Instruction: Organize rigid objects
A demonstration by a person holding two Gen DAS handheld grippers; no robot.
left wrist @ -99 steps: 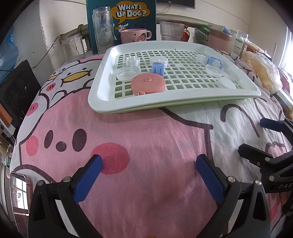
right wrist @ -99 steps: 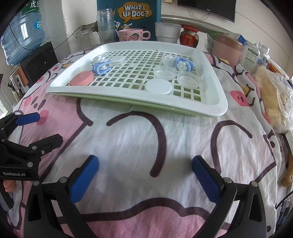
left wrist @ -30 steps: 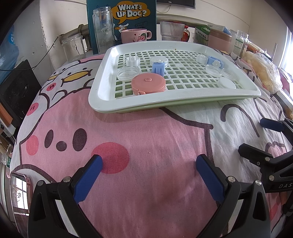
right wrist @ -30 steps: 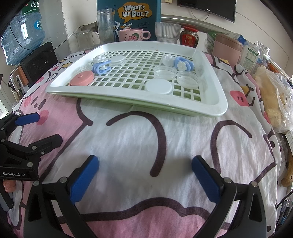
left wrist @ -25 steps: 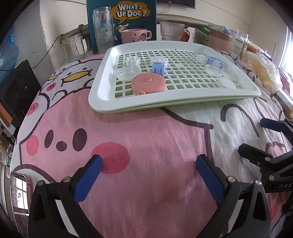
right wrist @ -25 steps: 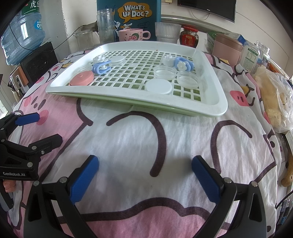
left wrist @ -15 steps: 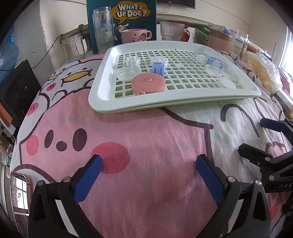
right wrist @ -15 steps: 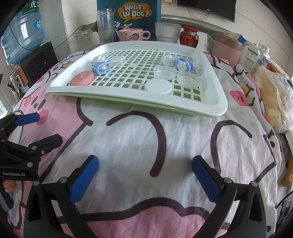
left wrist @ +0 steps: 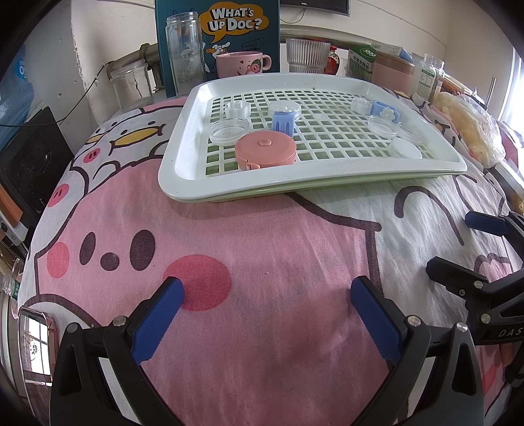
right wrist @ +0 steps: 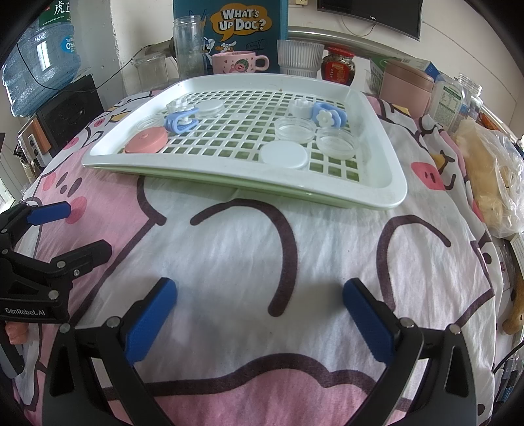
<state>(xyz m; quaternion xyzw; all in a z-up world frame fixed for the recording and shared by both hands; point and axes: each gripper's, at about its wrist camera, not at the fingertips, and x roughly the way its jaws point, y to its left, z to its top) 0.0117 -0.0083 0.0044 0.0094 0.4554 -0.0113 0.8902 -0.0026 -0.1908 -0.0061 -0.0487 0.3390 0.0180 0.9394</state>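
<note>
Small rigid pieces sit scattered on a white slotted tray (left wrist: 183, 183) that rests on a pink cartoon-print cloth (left wrist: 262, 249) at twelve o'clock from both grippers. From the left wrist view, a round pink case (left wrist: 265, 151) lies near the tray's front rim at about eleven o'clock, with a clear shallow dish (left wrist: 228, 131) just beside it at its ten o'clock and a blue ribbed clip (left wrist: 283, 121) standing just behind it. A white toothed ring (left wrist: 237, 109) and a clear round lid (left wrist: 285, 108) sit farther back. Toward the tray's one o'clock side are a blue flower clip (right wrist: 327, 117), a second white toothed ring (right wrist: 300, 107), two clear dishes (right wrist: 336, 143) set side by side, and a flat white disc (right wrist: 284, 154) nearest the front rim. The left gripper (left wrist: 267, 296) hovers low over the cloth at six o'clock, jaws spread wide and holding nothing; the right gripper (right wrist: 260, 296) does the same, also wide apart and empty, well short of the tray. Each gripper appears at the edge of the other's view, at three and nine o'clock. Behind the tray stand a tall glass jar (left wrist: 184, 52), a pink mug (left wrist: 242, 64), a ribbed glass (right wrist: 299, 55) and a blue "What's Up Doc?" box (right wrist: 229, 29); the packets at two o'clock are too distorted to identify with confidence.
</note>
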